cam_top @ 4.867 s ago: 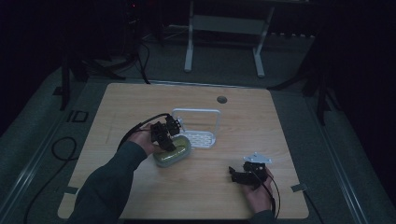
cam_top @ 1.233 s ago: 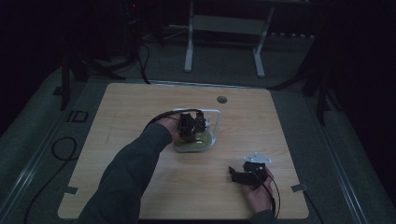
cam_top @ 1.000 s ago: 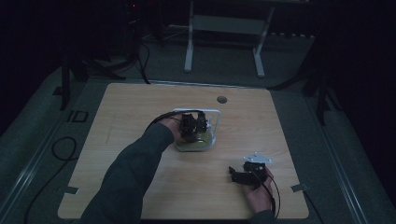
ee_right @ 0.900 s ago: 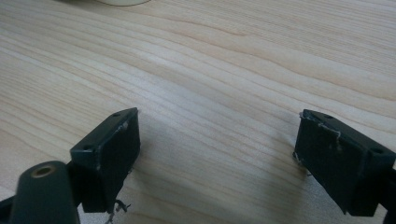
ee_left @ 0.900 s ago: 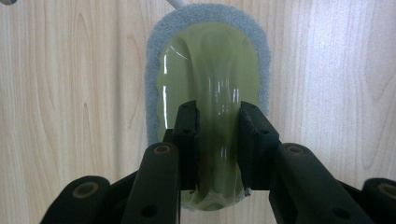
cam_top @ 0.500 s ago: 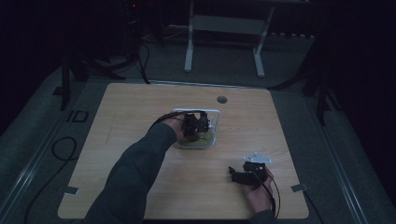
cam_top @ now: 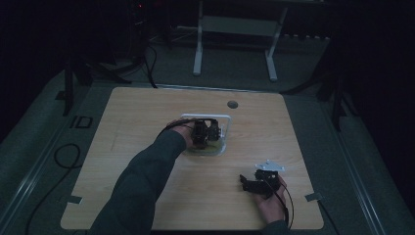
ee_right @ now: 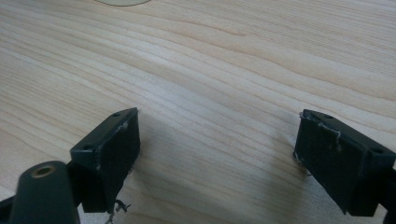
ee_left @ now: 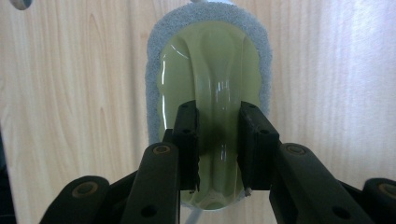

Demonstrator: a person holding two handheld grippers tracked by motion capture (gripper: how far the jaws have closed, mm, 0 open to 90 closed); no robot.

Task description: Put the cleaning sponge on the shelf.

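A pale green scrubber [ee_left: 210, 70] with a grey scouring pad around its rim hangs over the wood. My left gripper [ee_left: 218, 122] is shut on its raised middle ridge. In the high view the left gripper [cam_top: 205, 133] holds the scrubber [cam_top: 207, 146] over the small white tray [cam_top: 205, 116] at the table's middle. My right gripper [cam_top: 246, 182] rests on the table at the front right in a hand, jaws pointing left. In the right gripper view it [ee_right: 219, 140] stands wide open over bare wood, with nothing between its pads.
The light wooden table [cam_top: 142, 122] has a round cable hole [cam_top: 232, 104] near its far edge. A white metal frame [cam_top: 235, 29] stands on the dark floor beyond. A cable [cam_top: 61, 159] loops on the floor at the left.
The left gripper has carried the scrubber from the table in front of the tray, back and to the right, to over the tray. The right gripper has stayed put.
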